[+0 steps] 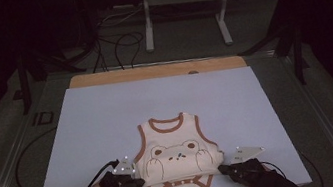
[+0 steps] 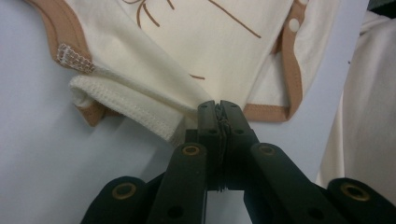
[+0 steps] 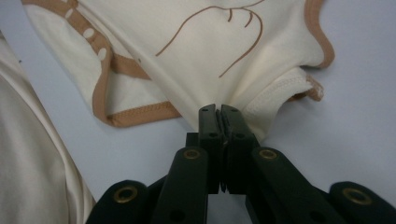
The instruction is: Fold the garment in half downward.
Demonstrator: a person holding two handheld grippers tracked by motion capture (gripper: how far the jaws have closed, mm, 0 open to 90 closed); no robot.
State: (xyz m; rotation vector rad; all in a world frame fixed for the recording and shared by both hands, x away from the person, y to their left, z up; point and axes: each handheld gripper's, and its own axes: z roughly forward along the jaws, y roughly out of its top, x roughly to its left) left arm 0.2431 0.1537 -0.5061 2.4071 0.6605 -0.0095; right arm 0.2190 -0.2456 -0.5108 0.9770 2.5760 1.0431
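High view puts the baby bodysuit (image 1: 177, 155) at the lower middle of the worktop (image 1: 98, 124), neck pointing up-frame. My left hand-held gripper (image 1: 140, 181) and right hand-held gripper (image 1: 221, 168) each pinch its side edges above the snap hem.

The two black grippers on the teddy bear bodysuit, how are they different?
The left gripper pinches the bear bodysuit's left side; the right gripper pinches its right side. In the left gripper view the snap-button edge lies to the right of the jaws; in the right gripper view the snap-button edge lies to their left. Both are black, shut tight on cream fabric near the bodysuit's lower corners, over the pale blue mat.
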